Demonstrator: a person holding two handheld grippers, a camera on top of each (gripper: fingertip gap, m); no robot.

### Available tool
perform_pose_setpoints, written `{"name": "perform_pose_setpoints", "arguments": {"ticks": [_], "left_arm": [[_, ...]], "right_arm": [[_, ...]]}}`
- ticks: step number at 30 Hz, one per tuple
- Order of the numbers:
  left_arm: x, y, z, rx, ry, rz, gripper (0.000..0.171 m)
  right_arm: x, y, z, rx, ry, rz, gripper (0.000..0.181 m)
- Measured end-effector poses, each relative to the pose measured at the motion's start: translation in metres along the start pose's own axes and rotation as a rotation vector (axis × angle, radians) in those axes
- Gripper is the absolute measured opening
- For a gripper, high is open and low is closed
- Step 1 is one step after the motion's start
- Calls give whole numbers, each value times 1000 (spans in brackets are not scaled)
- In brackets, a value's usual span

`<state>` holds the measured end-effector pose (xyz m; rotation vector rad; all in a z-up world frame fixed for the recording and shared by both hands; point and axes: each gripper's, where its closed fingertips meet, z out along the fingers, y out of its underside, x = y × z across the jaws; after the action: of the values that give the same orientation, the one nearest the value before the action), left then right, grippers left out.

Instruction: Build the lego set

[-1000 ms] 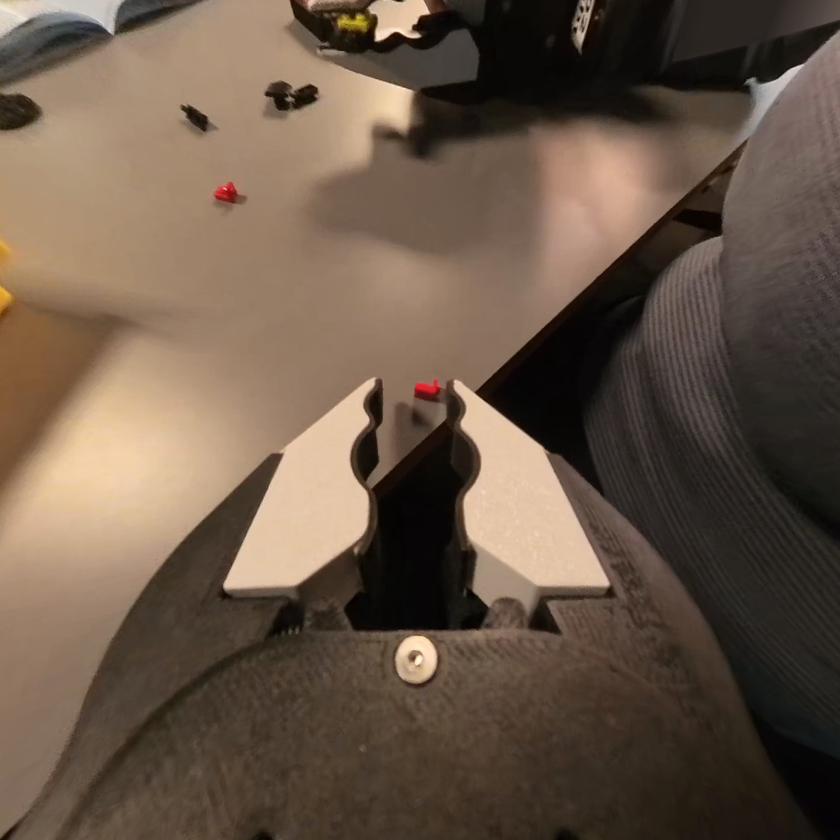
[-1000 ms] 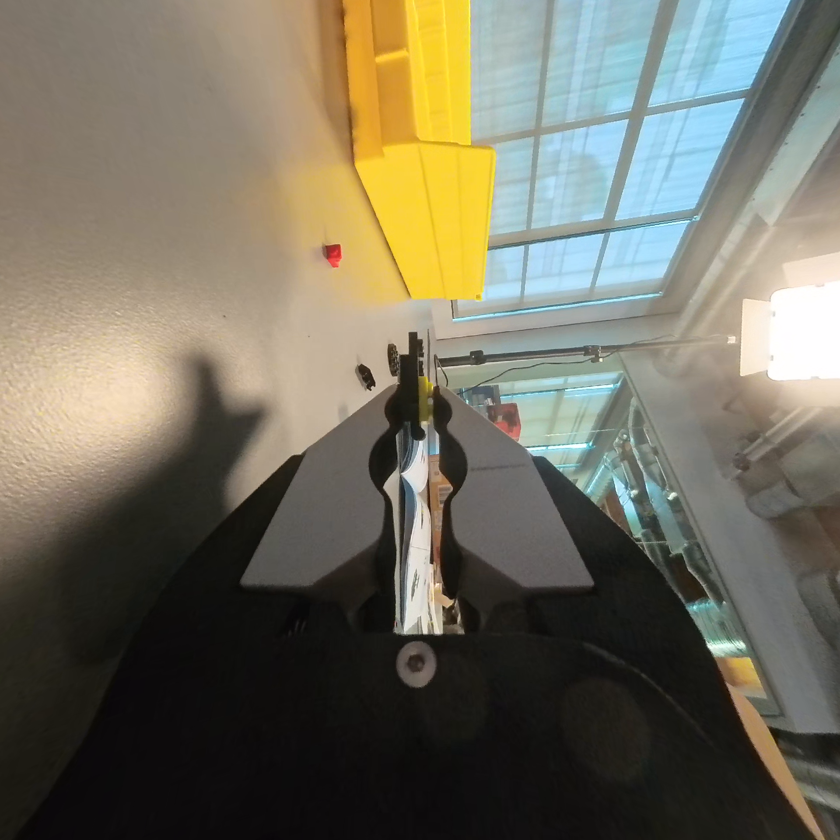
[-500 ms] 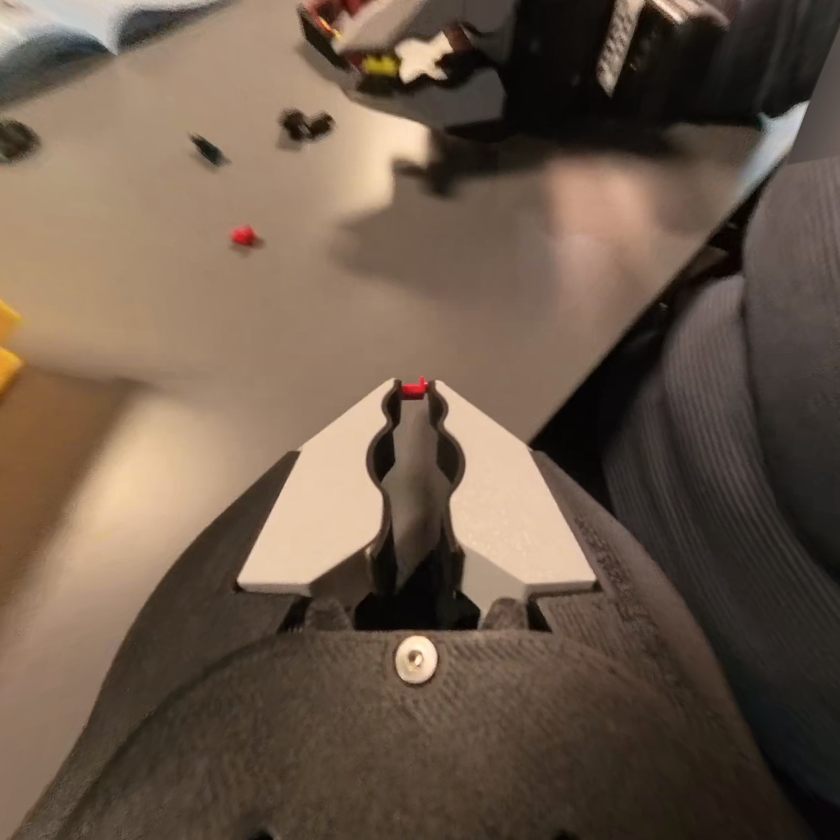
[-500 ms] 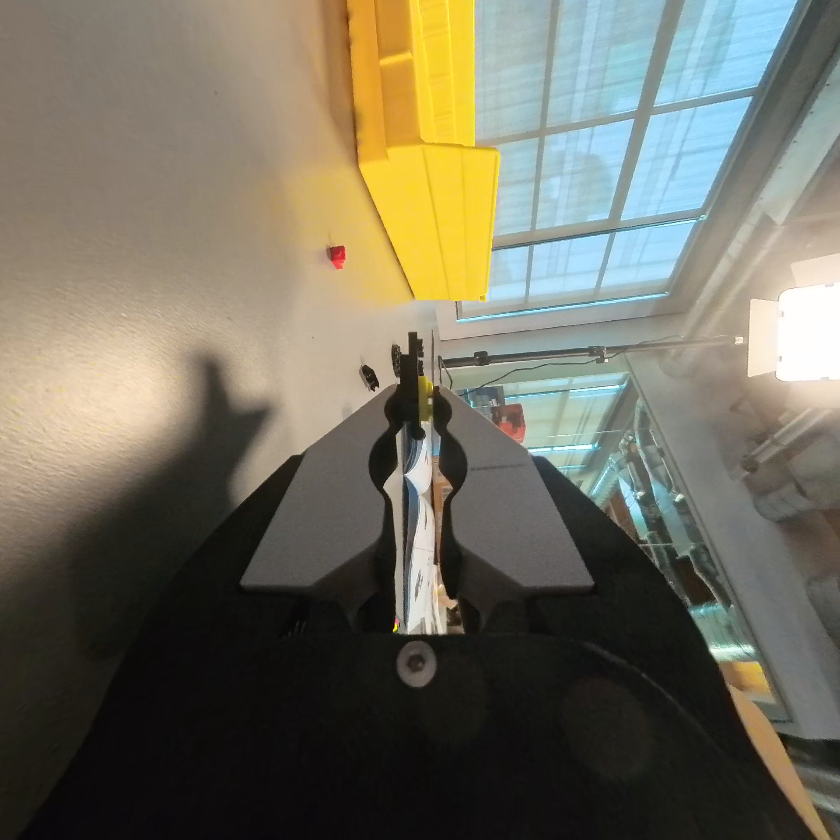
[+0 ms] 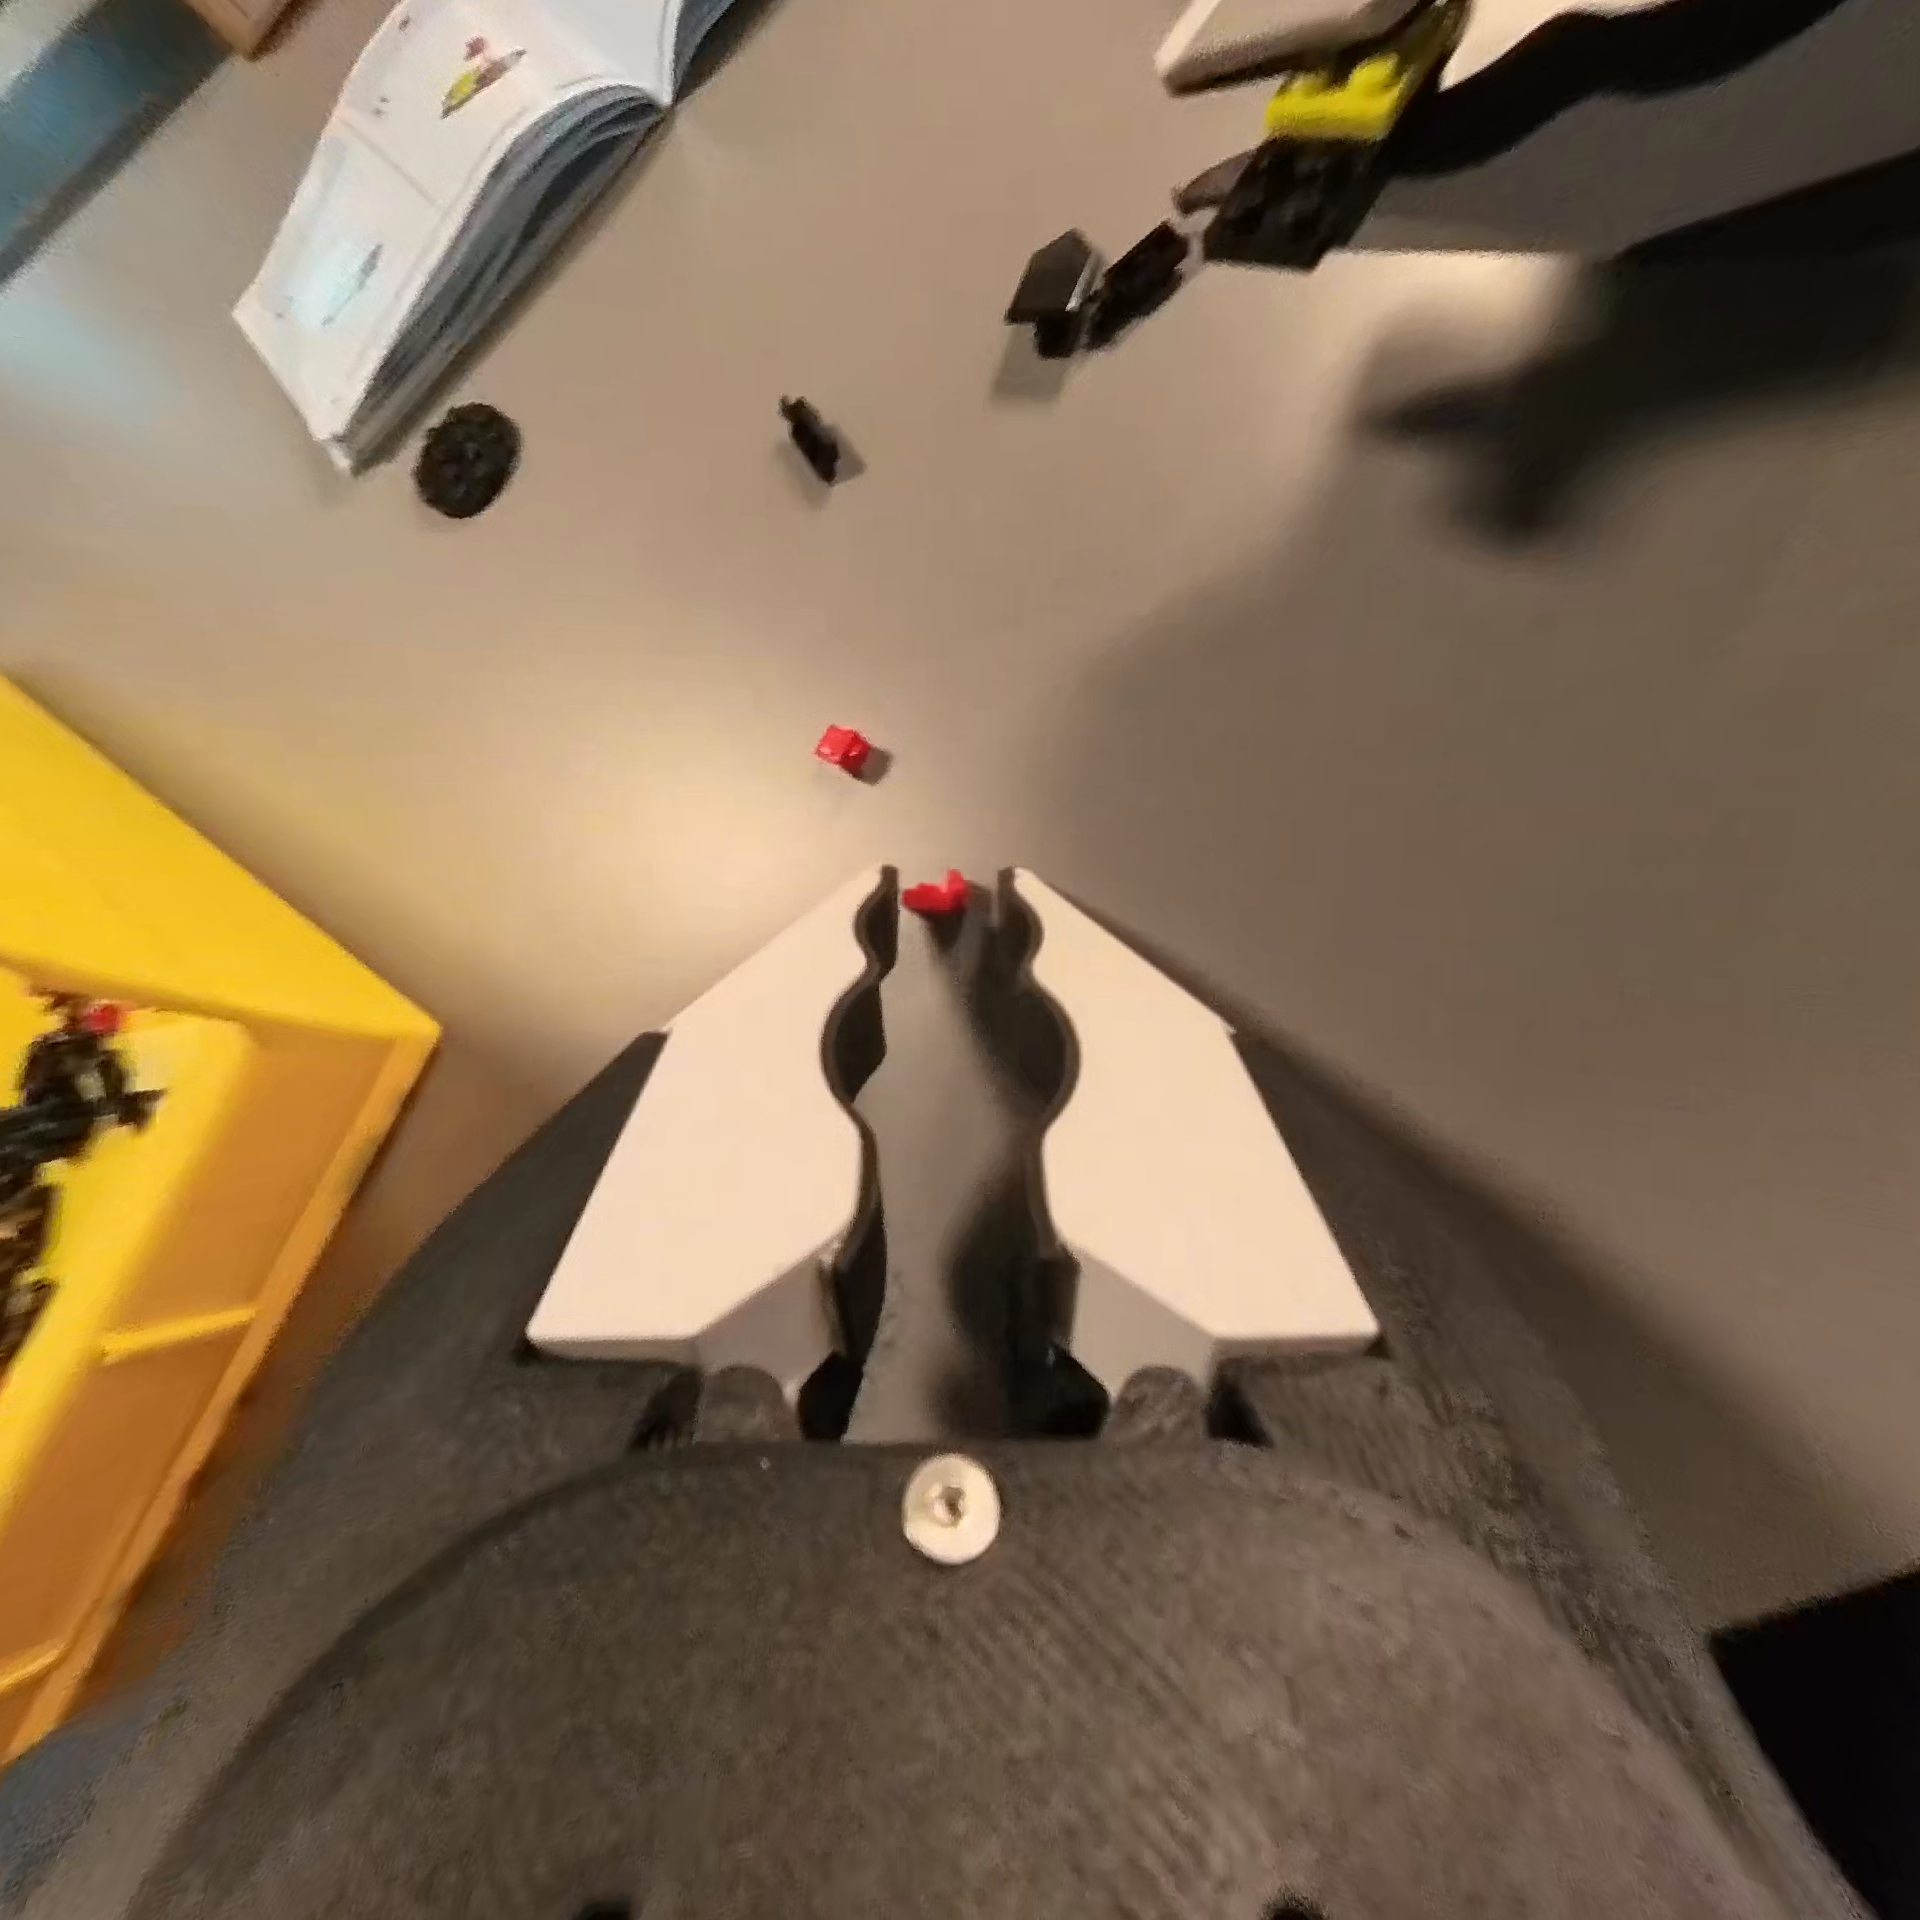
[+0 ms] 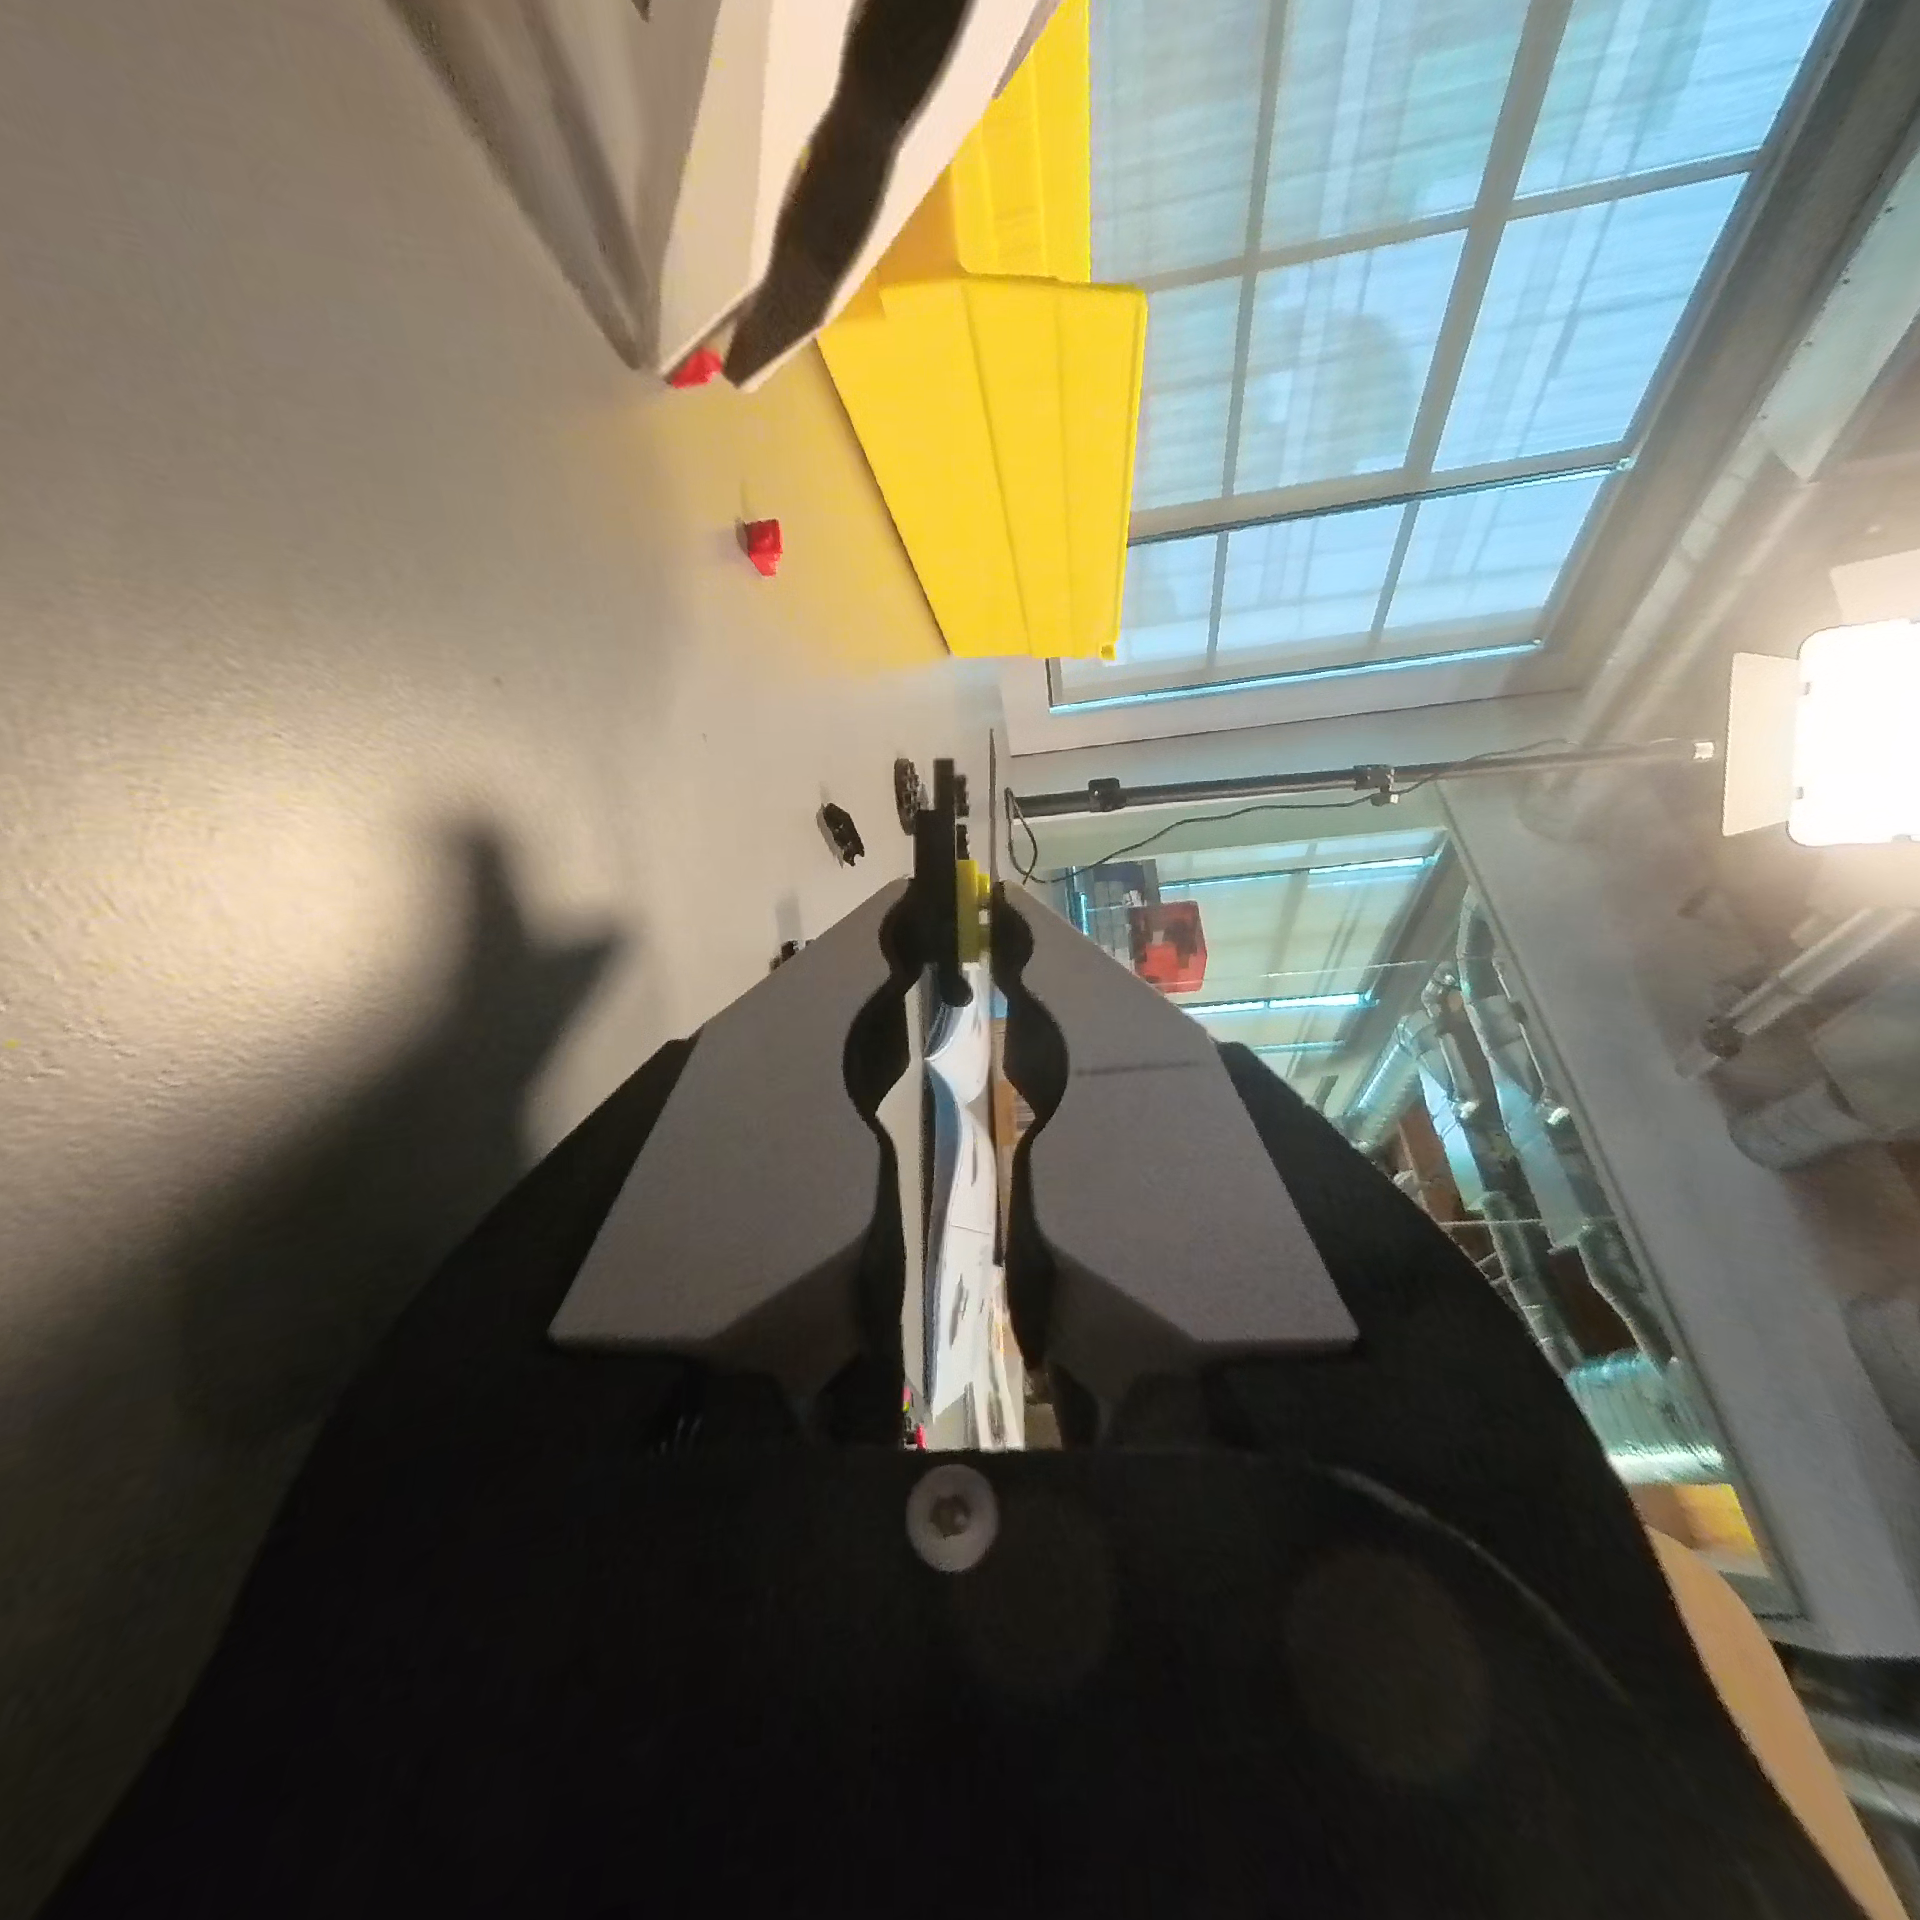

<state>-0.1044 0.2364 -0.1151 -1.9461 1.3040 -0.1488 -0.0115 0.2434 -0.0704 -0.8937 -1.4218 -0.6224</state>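
- Lower left of the left wrist view: an open yellow plastic bin (image 5: 156, 935) holds a blurred pile of dark pieces (image 5: 52, 1122), so plenty of parts look unused.
- Upper left: an open paper instruction booklet (image 5: 436, 197) lies on the grey table (image 5: 1455, 831), with a black toothed wheel (image 5: 465, 458) and a small black connector (image 5: 812, 441) loose beside it.
- Centre: a small red brick (image 5: 844, 748) lies loose on the table; nearer, the left tongs (image 5: 940, 896) are nearly closed around a second tiny red piece (image 5: 935, 894), apparently pinching it.
- Upper right: the right tongs (image 6: 951, 914) clamp a partly built black-and-yellow assembly (image 6: 951, 883), held off the table.
- Judgement: the build is midway at most; the red piece is not yet attached.
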Motion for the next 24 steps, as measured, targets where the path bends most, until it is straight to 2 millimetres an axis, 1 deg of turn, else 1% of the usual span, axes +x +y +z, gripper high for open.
{"name": "perform_pose_setpoints", "arguments": {"ticks": [2,5,8,10,12,15,16,18,21,24], "left_arm": [[10,-2,-2,18,111,-67,27],[17,1,-4,33,224,-164,29],[16,2,-5,61,260,-216,31],[19,1,-7,72,300,-234,33],[27,1,-12,71,367,-256,33],[45,0,-24,58,520,-271,24],[48,-1,-27,66,556,-274,22],[47,-3,-27,93,566,-262,22],[35,-2,-20,117,478,-227,22],[32,-2,-16,127,462,-209,20]], "right_arm": [[-1,0,1,-2,-4,1,10],[-1,0,2,-3,-9,3,10],[-2,0,3,-5,-13,3,10],[-2,1,3,-7,-15,3,10],[-2,1,4,-9,-16,3,10],[-2,1,4,-11,-17,4,10],[-3,1,5,-11,-18,5,10],[-3,1,5,-12,-19,3,10],[-3,1,5,-14,-22,3,10],[-4,1,6,-15,-24,3,10]]}}
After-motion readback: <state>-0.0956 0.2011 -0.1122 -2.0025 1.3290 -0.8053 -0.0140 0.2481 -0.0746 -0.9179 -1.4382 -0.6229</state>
